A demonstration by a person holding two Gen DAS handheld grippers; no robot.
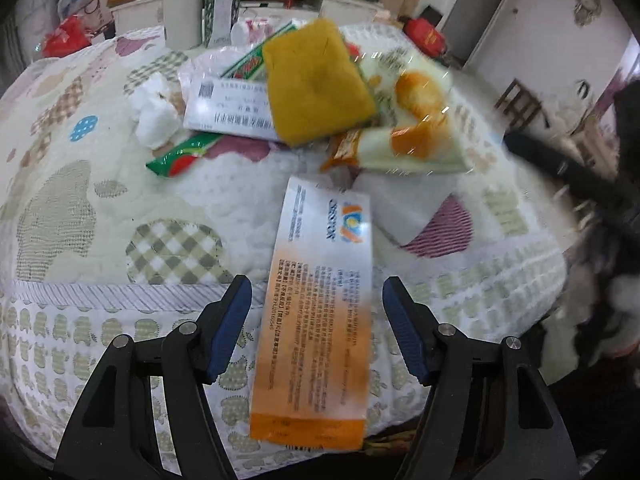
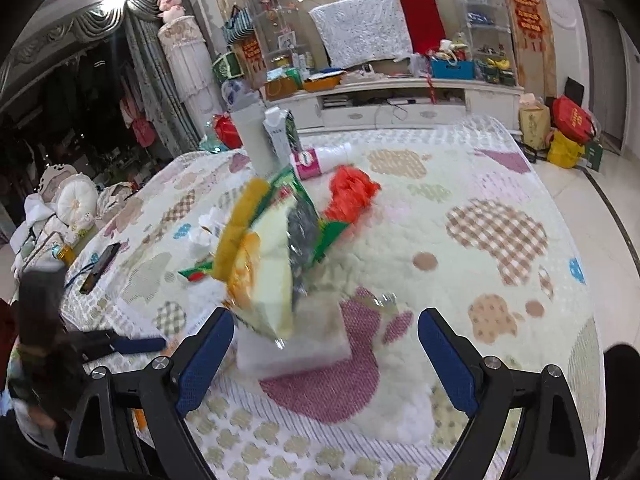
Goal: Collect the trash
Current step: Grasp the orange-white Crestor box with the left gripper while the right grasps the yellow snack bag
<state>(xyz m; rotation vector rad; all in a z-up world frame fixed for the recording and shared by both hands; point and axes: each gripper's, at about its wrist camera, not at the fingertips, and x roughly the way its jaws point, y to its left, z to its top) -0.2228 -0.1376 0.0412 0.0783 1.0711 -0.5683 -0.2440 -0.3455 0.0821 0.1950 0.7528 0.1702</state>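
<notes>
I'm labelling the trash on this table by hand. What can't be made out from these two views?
- Orange-and-white packet, left wrist view: its print is motion-blurred; whether it rests on the cloth is unclear.
- Yellow sponge pad, left wrist view: covers part of the labelled envelope and green wrapper behind.
- Snack bags, right wrist view: smeared by motion.
- Dark object, right wrist view: too small to identify.

Orange-and-white box (image 1: 316,320): dense small print and a round logo beside a brand word, none legible. White package (image 1: 230,110): barcodes and printed lines, unreadable. Red wall hanging (image 2: 528,12): gold characters, illegible.
</notes>
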